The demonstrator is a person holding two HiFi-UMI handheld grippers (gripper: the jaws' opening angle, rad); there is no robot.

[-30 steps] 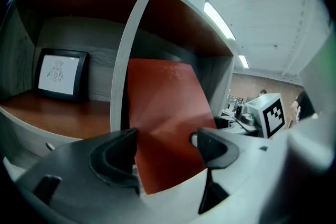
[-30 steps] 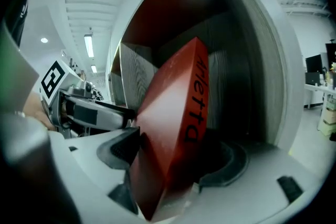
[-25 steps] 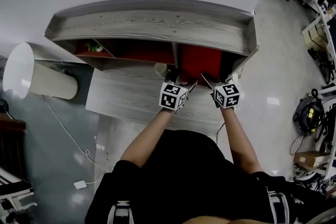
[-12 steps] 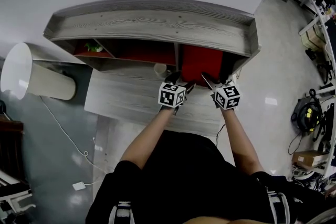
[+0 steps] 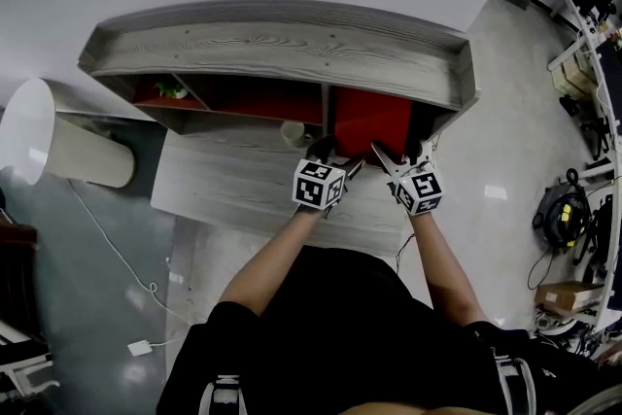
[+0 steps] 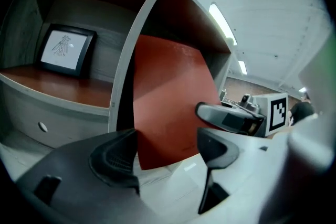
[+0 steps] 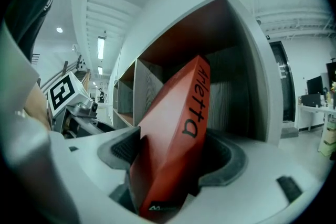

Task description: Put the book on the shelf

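Observation:
A red book stands tilted in the right compartment of the grey wooden shelf, its spine toward the right gripper view. My right gripper is shut on its lower end, one jaw on each cover. In the head view the book fills the red-lined right bay, with the right gripper at its front edge. My left gripper is open just left of it, facing the book's cover, whose lower corner hangs between the spread jaws. From above, the left gripper sits beside the divider.
A framed picture leans at the back of the left compartment. A white cup stands near the divider, and a small green item sits far left. A white lamp shade is left of the shelf; gear litters the floor at right.
Both grippers have drawn back slightly toward the person. The book stays tilted in the right compartment, still held by the right gripper.

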